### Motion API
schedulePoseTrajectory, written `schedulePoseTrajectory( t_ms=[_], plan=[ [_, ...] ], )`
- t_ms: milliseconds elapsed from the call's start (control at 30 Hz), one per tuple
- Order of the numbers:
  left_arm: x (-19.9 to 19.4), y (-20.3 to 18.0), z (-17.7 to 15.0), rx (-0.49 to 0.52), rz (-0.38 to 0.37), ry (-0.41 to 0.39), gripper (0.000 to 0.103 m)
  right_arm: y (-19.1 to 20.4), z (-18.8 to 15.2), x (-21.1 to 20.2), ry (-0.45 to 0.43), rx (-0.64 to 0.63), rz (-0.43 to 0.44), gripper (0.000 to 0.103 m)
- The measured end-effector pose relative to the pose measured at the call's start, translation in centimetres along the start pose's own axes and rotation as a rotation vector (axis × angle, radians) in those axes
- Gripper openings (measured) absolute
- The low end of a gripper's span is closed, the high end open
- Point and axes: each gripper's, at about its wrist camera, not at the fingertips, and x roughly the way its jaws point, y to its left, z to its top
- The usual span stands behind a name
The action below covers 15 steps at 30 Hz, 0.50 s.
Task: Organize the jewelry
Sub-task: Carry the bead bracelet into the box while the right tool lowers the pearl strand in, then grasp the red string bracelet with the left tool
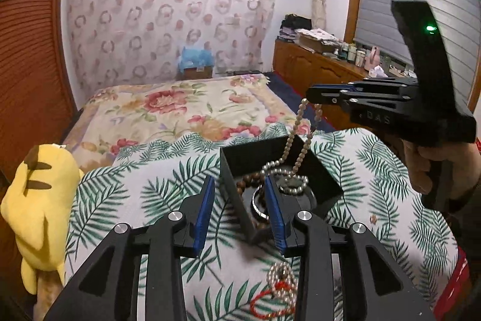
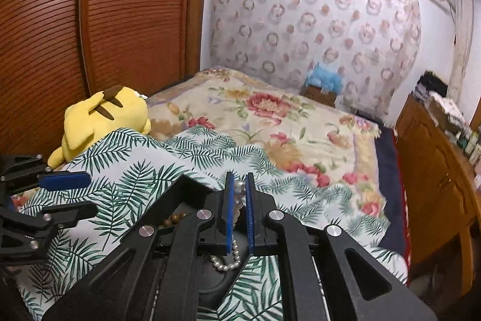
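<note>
Nearest the left wrist camera, a small pearl bracelet with a red cord (image 1: 278, 291) lies on the palm-leaf cloth (image 1: 126, 191) between the arms of the left gripper (image 1: 240, 200), whose blue pads stand partly apart with the near corner wall of the black box (image 1: 240, 170) between them; the pads do not appear to press on it. Inside the box lie brown wooden beads (image 1: 245, 184), a dark bangle (image 1: 258, 205) and a coil of pearls. The right gripper (image 1: 312, 97), held by a hand (image 1: 421, 167), hangs above the box with its jaws nearly closed on a pearl necklace (image 1: 293, 140), which trails down into the box. Raised letters on its body read "DAS". A yellow plush toy (image 1: 39, 200) rests at the cloth's left edge.
</note>
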Motion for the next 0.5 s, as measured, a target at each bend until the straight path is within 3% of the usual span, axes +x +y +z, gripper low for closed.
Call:
schedulePoseTrajectory(
  t_ms=[267,500],
  plan=[
    [-1.1,-0.2,-2.2,-0.003,-0.018,0.02,0.033,0.7,-2.0,-2.1,-0.002,-0.005,0.042,0.01],
    [-2.0,-0.3,-4.9,-0.009,-0.026,0.05,0.033,3.0,-7.2,-4.8,0.011,-0.013,0.118,0.01]
  ],
)
